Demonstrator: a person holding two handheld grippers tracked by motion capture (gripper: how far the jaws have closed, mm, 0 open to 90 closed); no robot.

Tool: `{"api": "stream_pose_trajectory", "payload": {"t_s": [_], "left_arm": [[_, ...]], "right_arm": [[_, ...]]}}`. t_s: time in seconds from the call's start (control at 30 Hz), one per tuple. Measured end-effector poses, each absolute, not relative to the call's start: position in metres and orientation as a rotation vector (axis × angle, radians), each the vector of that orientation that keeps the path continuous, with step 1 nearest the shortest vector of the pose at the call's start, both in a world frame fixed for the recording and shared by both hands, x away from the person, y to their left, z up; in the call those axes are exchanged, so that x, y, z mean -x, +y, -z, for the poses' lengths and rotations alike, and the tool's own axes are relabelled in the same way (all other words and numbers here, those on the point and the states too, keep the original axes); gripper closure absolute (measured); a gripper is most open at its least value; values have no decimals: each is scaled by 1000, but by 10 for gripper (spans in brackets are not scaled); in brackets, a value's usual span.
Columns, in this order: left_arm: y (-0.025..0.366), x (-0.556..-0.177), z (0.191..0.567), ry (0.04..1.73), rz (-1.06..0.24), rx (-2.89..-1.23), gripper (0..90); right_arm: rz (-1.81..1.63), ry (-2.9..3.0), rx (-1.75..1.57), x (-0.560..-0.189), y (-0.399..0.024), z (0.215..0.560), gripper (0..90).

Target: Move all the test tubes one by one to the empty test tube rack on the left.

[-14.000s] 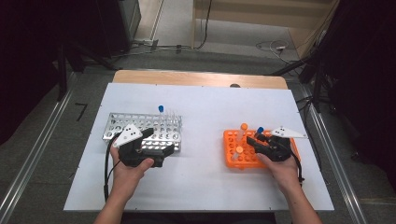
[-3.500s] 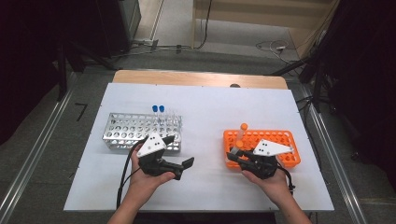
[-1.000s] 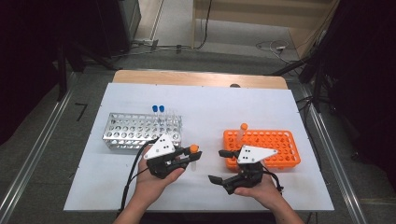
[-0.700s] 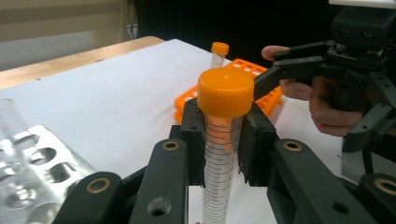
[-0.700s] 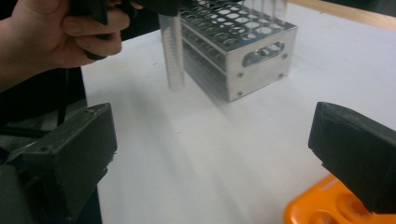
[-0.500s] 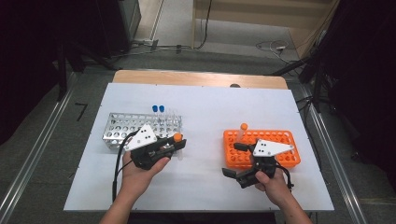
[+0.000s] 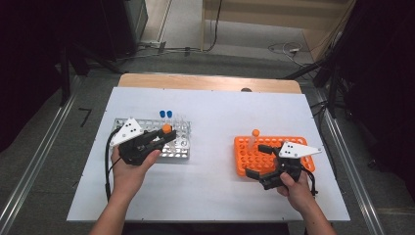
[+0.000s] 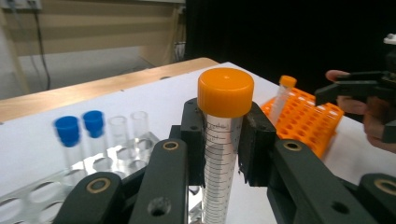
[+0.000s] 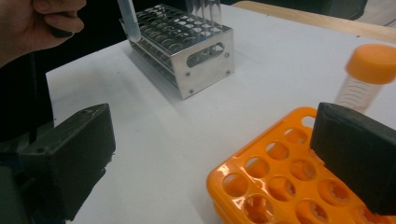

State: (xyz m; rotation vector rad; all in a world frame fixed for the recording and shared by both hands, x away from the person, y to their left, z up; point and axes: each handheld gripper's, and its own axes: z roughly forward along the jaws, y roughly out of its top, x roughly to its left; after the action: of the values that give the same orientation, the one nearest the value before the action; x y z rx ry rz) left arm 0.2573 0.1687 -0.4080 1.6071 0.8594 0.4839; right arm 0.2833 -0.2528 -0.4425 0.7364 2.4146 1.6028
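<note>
Ahead of me on the left, two blue-capped tubes (image 7: 166, 113) stand side by side, two uncapped clear tubes (image 8: 126, 128) just right of them. The white tabletop (image 7: 215, 117) ends at a wooden strip (image 7: 205, 82) on its far side. Beyond, cables (image 7: 288, 48) lie on the grey floor.

Black left gripper (image 7: 164, 138) — brass screws, white triangular plate, black cable; right gripper (image 7: 258, 159) alike.

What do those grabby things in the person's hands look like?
Each hand holds a chunky black tool. The left gripper and the right gripper both carry a pale grey three-cornered plate dotted with small dark holes. The jaws end in thick, blocky black pads, and brass-coloured rings sit in the left gripper's jaw arms. A black cable trails from the left gripper. The forearms are bare, with no sleeves.
</note>
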Motion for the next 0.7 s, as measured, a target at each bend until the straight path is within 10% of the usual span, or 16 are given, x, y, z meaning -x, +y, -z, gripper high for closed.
{"api": "stream_pose_trajectory", "payload": {"t_s": [0.7], "left_arm": [[211, -298, 402, 1006, -591, -1507, 744]], "right_arm": [[-1559, 2345, -793, -294, -279, 446, 0]]}}
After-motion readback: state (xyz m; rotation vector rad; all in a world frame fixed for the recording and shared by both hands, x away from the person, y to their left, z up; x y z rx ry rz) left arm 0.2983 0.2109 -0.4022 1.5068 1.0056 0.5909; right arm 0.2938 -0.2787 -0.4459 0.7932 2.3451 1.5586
